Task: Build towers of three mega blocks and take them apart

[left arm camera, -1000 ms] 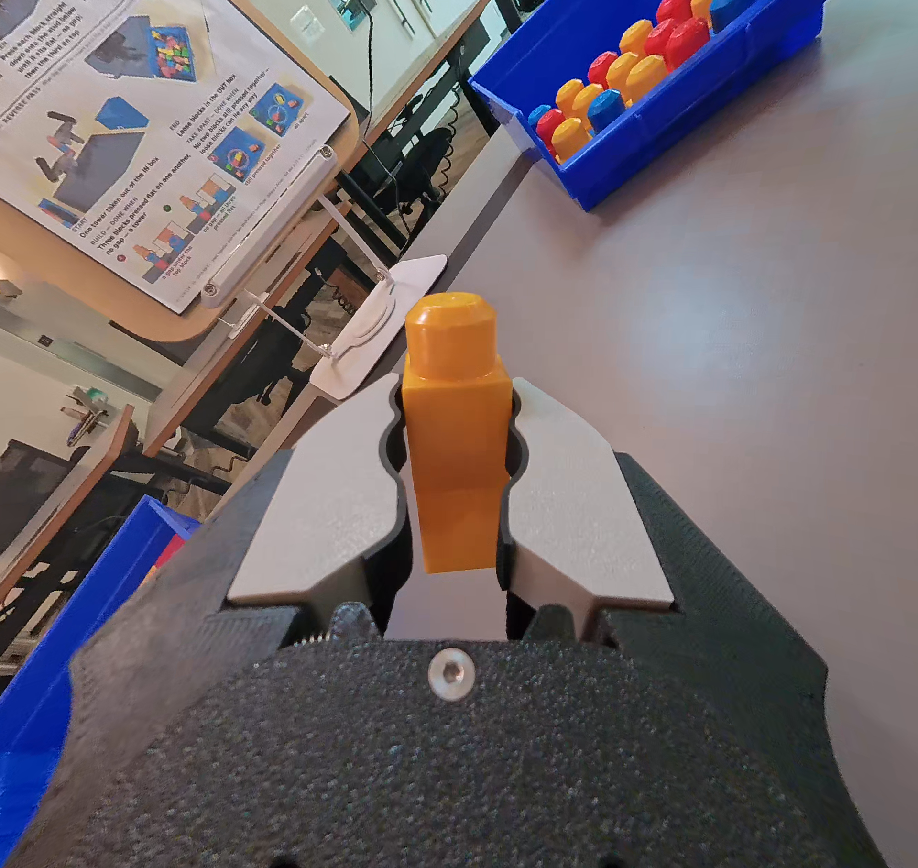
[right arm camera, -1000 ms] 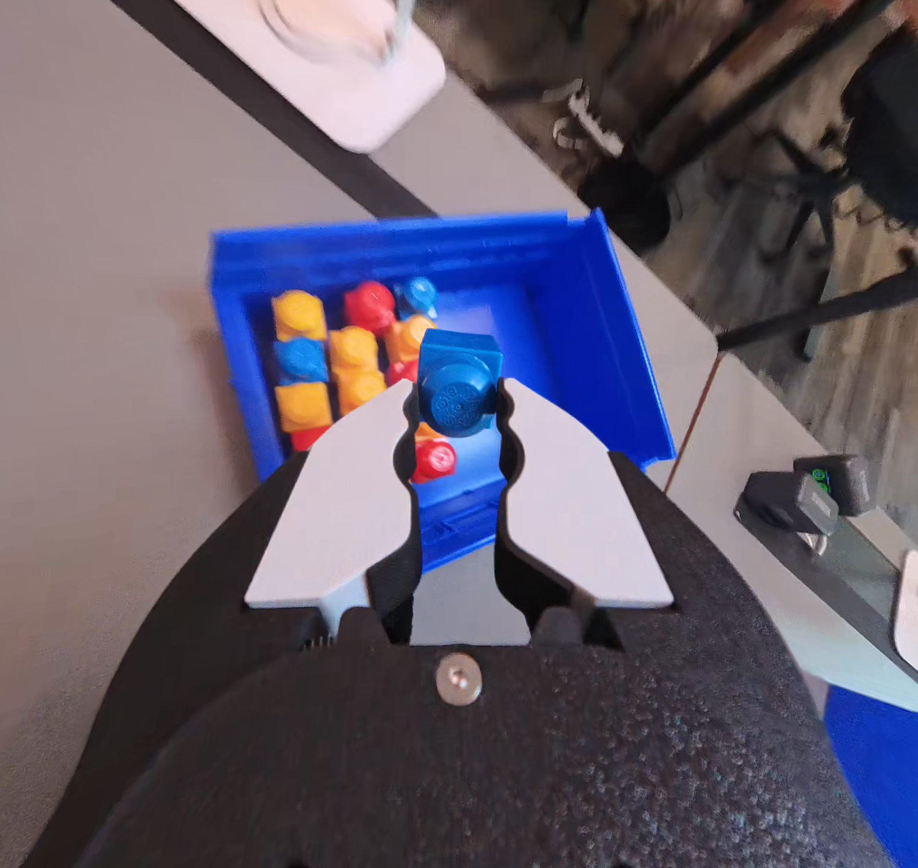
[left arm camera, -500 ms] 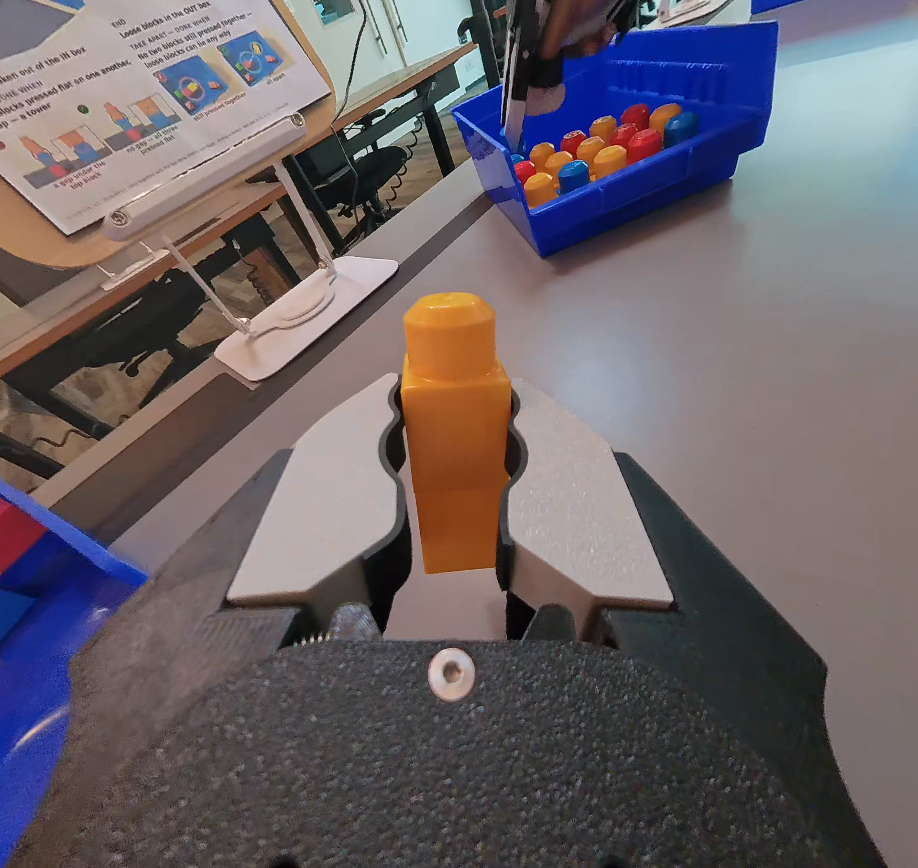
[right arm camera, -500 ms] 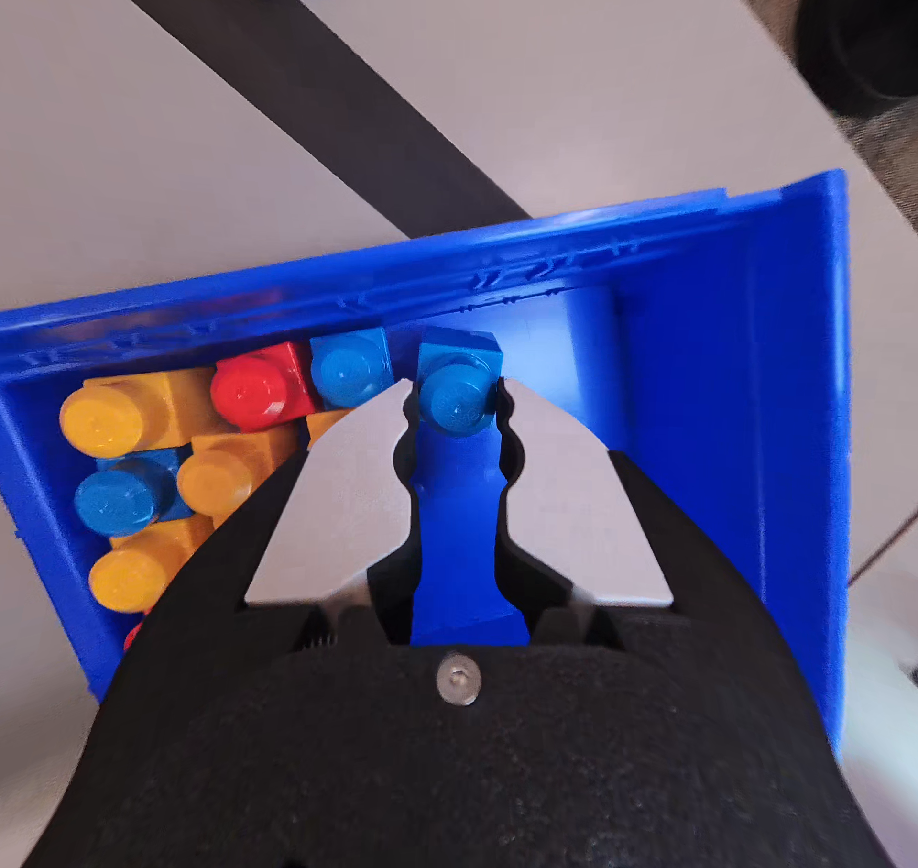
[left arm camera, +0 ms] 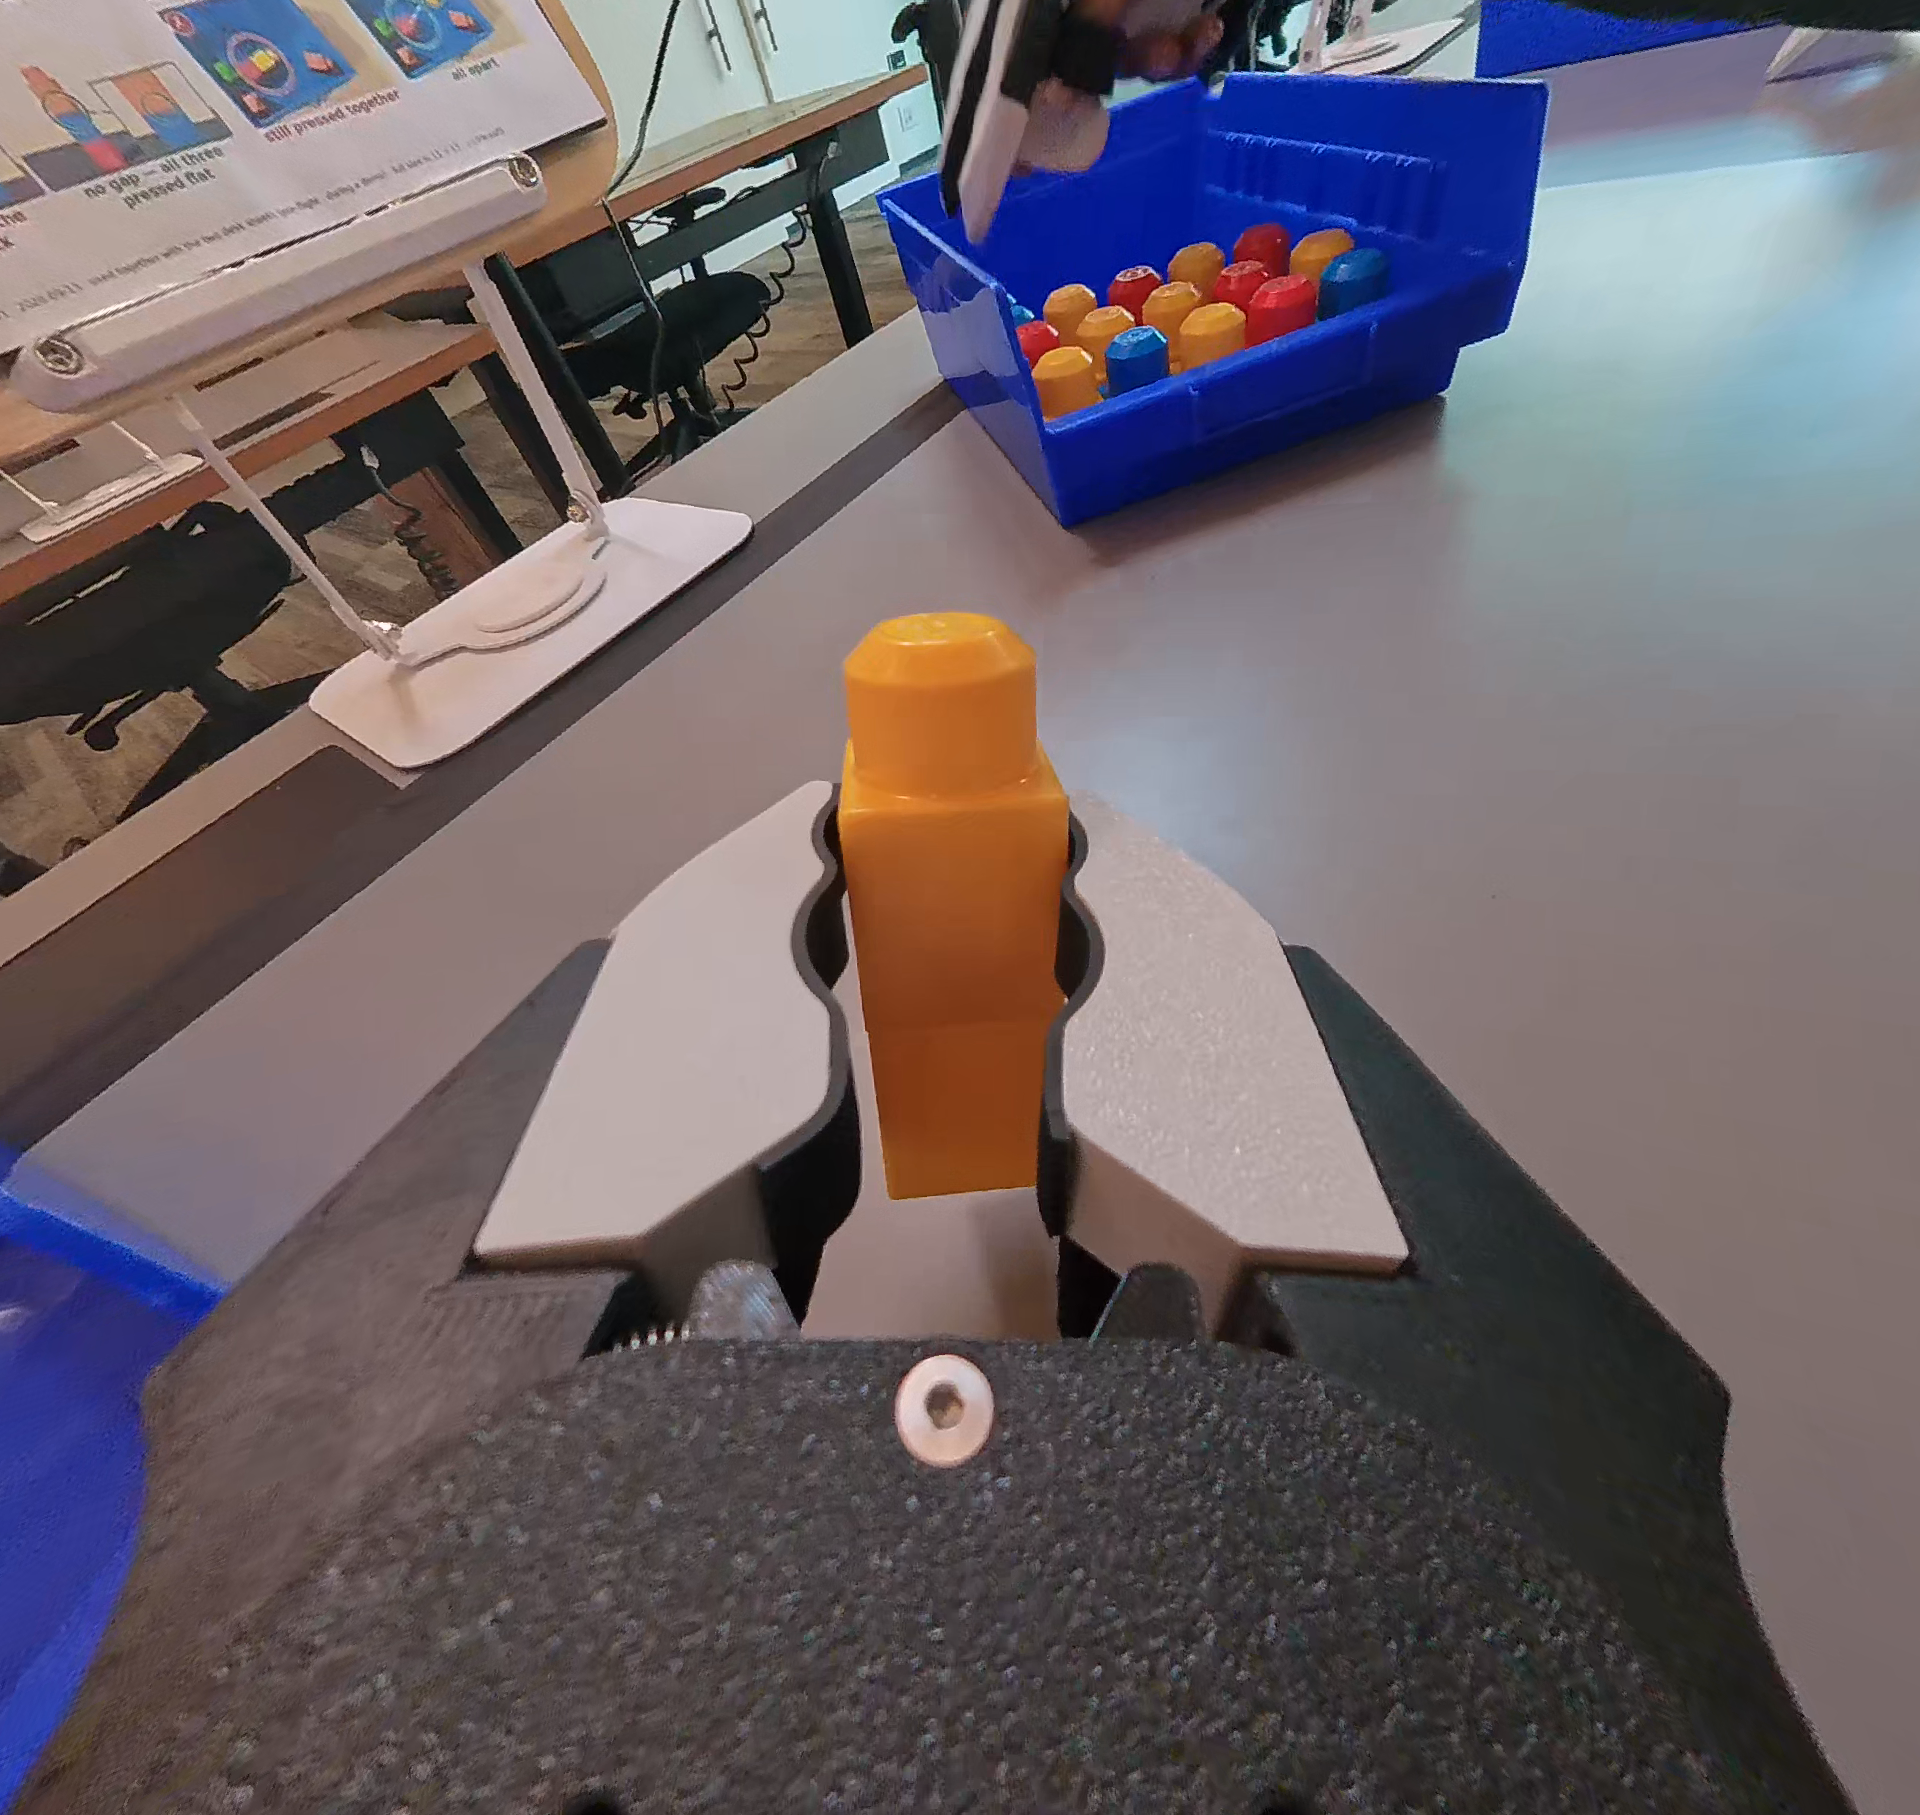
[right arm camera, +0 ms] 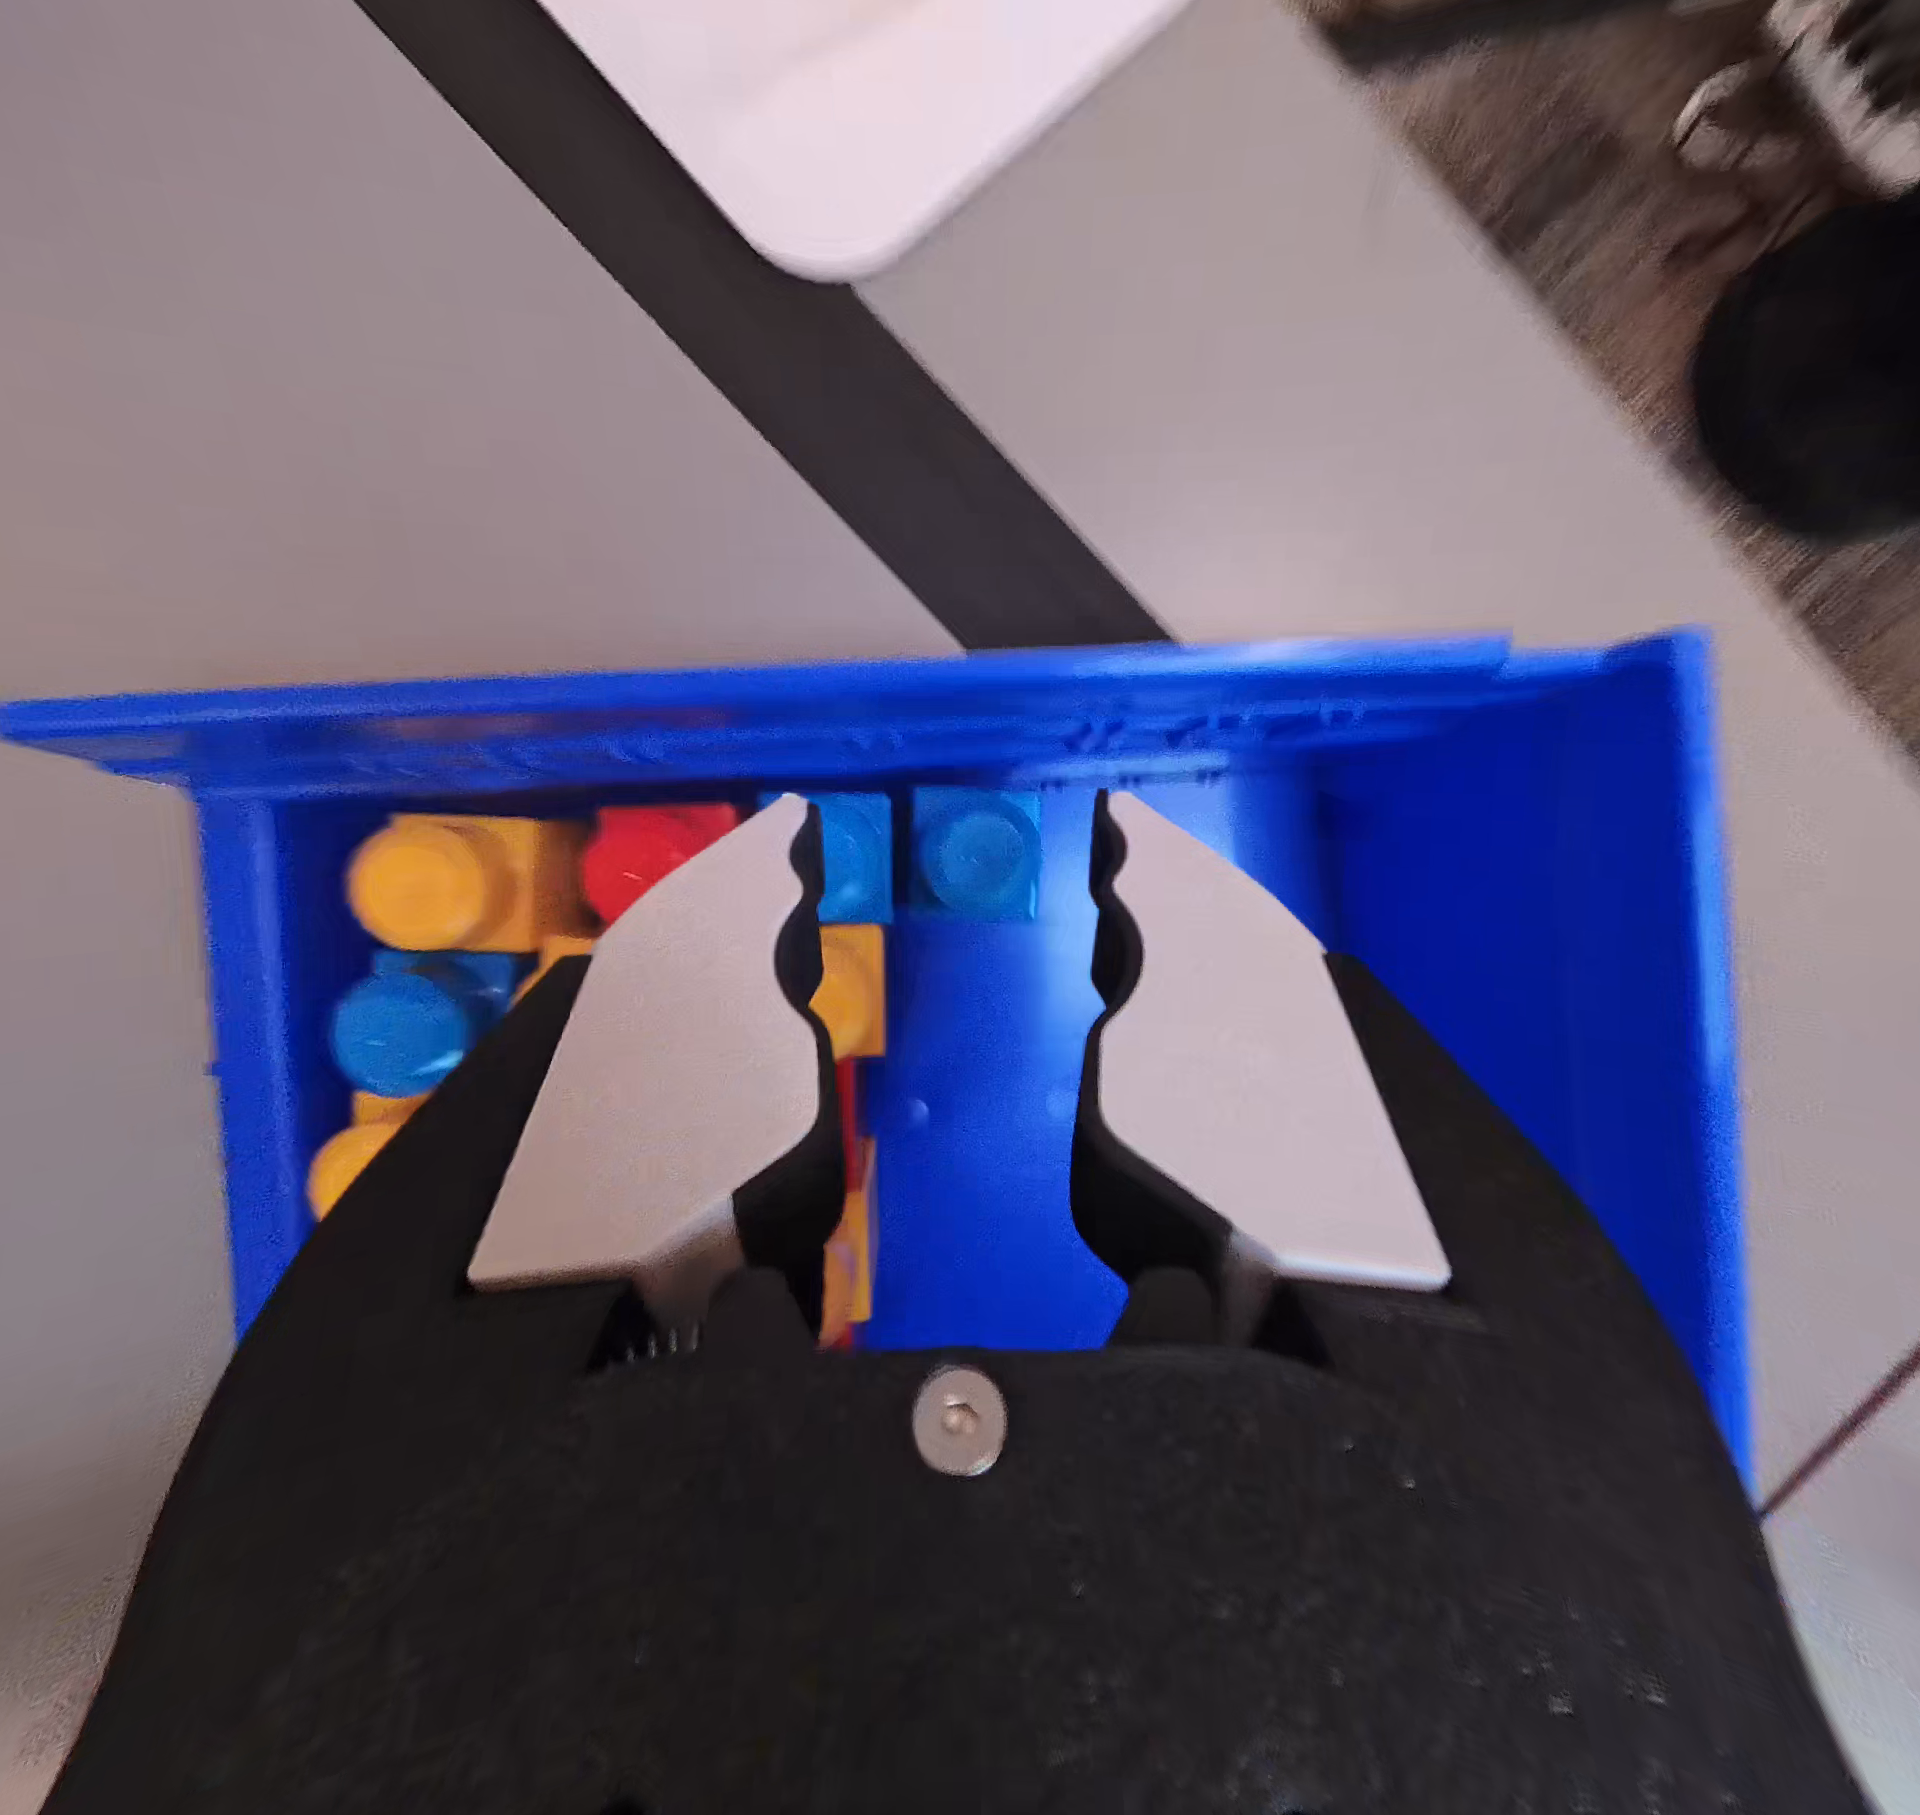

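Mega blocks, most of them, are sitting stud-up in the blue bin (left arm camera: pixel 1226 435) at the far side of the grey desk (left arm camera: pixel 1558 726), packed in rows of yellow, red and blue toward one end, with the other end of the bin floor bare. An orange two-block stack (left arm camera: pixel 951 934) is standing upright on the desk, well apart from the bin, its long axis vertical and its stud pointing up. The left hand-held gripper (left arm camera: pixel 951 944) is clamping this stack, jaws pressing both side faces at mid-height. The right hand-held gripper (right arm camera: pixel 951 944) is hovering over the bin and looking straight down into it, jaws spread wide and holding nothing; a blue block (right arm camera: pixel 975 861) is lying directly below the gap, against the bin's far wall, stud facing the camera, with a second blue block (right arm camera: pixel 854 861) just beside it. Judgement: the right side is nearer the bin's supply, the left is anchoring the stack. The next pick turns on a straight descent along the block's vertical axis. Risk: the neighbouring block is touching or nearly so, leaving little finger clearance.
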